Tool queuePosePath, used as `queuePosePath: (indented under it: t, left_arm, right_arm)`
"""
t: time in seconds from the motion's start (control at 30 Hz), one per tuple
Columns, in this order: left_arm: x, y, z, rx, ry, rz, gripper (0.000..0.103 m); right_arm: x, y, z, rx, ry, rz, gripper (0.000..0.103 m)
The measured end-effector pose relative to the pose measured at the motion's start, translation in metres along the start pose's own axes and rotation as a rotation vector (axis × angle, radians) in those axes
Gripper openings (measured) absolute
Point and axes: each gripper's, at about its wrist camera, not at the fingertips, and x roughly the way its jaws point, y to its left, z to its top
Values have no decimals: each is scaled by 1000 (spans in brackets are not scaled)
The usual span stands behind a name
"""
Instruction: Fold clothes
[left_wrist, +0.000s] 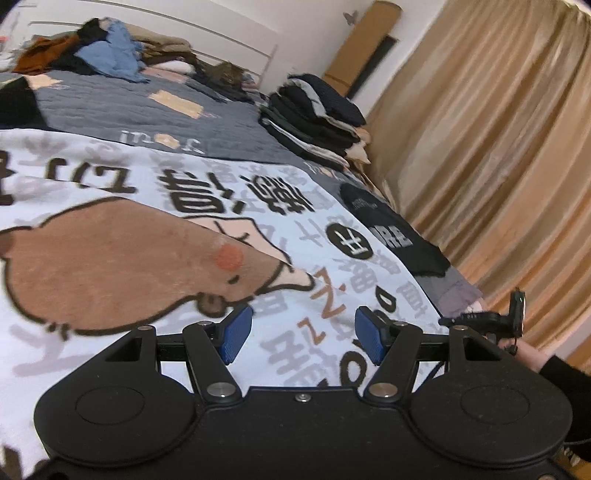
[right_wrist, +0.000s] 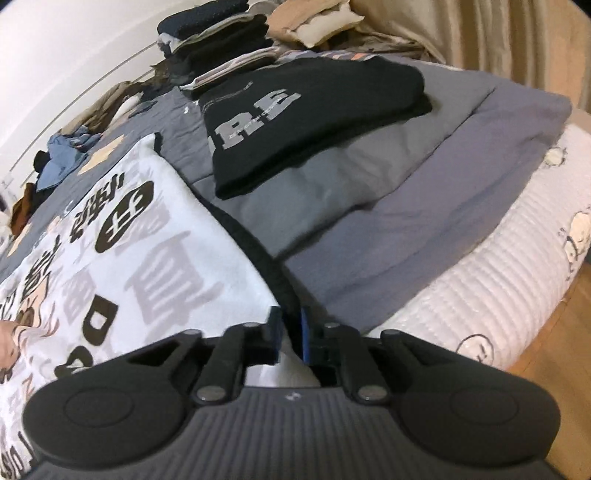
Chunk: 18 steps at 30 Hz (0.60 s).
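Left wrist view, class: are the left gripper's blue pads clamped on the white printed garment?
No. The left gripper is open, its blue pads apart above the white printed garment.

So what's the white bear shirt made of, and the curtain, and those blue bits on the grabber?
The white bear shirt looks like soft, fuzzy fleece or brushed knit: its print edges look furry. The curtain seems a smooth woven fabric with a slight sheen along its folds. The blue pads look like ribbed rubber or plastic; which one is hard to tell.
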Motion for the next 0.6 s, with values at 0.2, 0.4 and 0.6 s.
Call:
queuePosePath:
  t: [0.2,0.4,0.6]
  left_arm:
    - [-45,16,5,-39,-31,101,64]
    - [-118,29,7,-42,-69,234,64]
    - [-203,43,1,-88,-133,345,66]
  right_arm:
    - [-11,-3,0,24,12,47,19]
    - [-34,5,4,23,1,121,37]
    - [-69,40,10,-17,-2,229,44]
